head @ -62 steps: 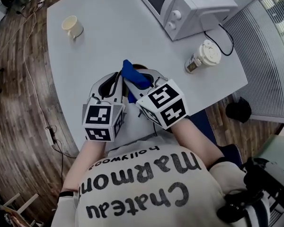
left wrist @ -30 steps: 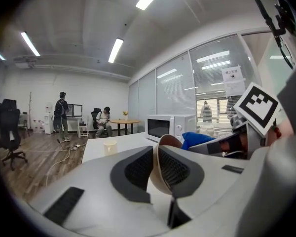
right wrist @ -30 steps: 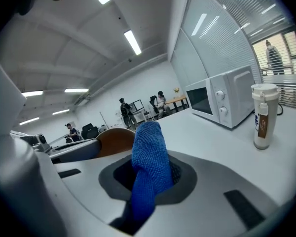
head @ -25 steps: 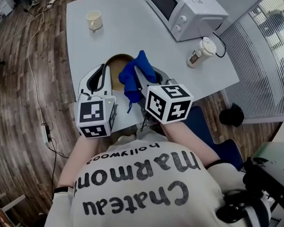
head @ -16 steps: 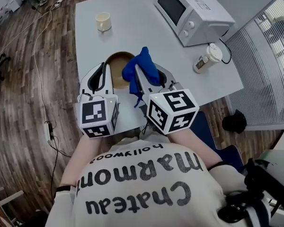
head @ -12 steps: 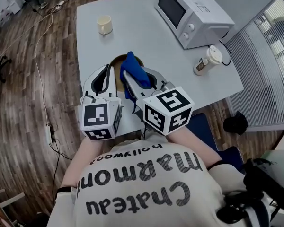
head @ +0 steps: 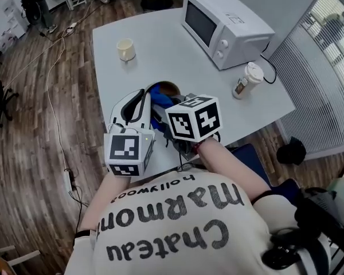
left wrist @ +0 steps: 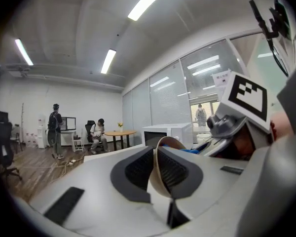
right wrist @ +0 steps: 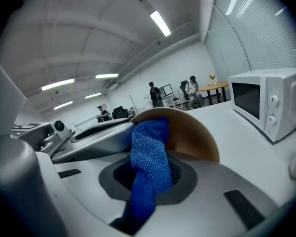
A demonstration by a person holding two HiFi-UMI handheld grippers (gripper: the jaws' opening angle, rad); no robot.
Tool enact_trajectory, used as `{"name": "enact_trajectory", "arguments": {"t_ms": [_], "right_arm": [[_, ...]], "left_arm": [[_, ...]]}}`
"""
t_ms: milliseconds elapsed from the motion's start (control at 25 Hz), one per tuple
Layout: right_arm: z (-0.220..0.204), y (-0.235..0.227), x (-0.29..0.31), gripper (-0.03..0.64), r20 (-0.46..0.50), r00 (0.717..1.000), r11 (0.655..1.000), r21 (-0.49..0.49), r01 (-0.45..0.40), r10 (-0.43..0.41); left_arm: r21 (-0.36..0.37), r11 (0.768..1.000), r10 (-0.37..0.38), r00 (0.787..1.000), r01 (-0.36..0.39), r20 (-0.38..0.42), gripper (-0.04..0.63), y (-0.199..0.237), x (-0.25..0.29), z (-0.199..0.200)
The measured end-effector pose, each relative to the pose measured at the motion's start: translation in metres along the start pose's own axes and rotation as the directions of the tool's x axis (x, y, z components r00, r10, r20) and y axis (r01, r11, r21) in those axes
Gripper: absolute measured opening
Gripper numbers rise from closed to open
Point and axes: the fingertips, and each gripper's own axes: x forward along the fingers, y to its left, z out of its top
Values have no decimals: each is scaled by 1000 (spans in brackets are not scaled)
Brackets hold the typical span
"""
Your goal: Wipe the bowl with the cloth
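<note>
Both grippers up close together over the near edge of the grey table [head: 160, 50], just in front of the person's chest. L gripper [left wrist: 156, 162] has its pads on either side of the tan bowl [right wrist: 192, 132] wall, clamped narrow on the rim. Its jaws have just been opening a bit, w/ the bowl wall between them and held. Bowl is off the table, tipped up on its edge, open side turned to the right toward the other gripper. R gripper [right wrist: 150, 174] is pinched tight on a blue cloth [right wrist: 149, 147]. The cloth is bunched betw. the pads, upper end sticking forward into the bowl's mouth, lower end hanging down behind the jaws. Cloth tip looks pressed to the bowl's inner wall near the rim, prob. touching, but the head view is mostly blocked by the marker cubes so not 100% sure. R gripper sits just beside the L one, its cube higher and to the right. Elsewhere on the table: white microwave [head: 221, 19] at the far right, cream mug [head: 126, 49] at the far left, lidded cup [head: 246, 79] near the right edge. All three are well apart from the bowl. Wood floor around the table, cables on the left.
</note>
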Motion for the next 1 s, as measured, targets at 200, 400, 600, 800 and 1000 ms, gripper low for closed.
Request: {"name": "enact_trajectory", "arguments": {"t_ms": [200, 400, 600, 800, 1000], "right_arm": [[-2, -9, -5, 48, -7, 1000, 999, -43, 25, -25], [-2, -23, -10, 48, 32, 996, 996, -42, 81, -80], [-8, -45, -13, 48, 46, 982, 983, -16, 185, -184], [-14, -62, -15, 48, 38, 968, 968, 24, 249, -250], [-20, -72, -21, 48, 2, 960, 960, 21, 279, -279]], "left_arm": [[45, 997, -69, 998, 69, -1, 28, -17, 5, 5], [54, 994, -93, 996, 94, -10, 29, -27, 9, 3], [55, 994, -88, 996, 89, -21, 31, -28, 8, -1], [66, 994, -83, 996, 85, -36, 37, -31, 8, -9], [27, 999, -43, 996, 45, -76, 37, -24, 12, -19]]}}
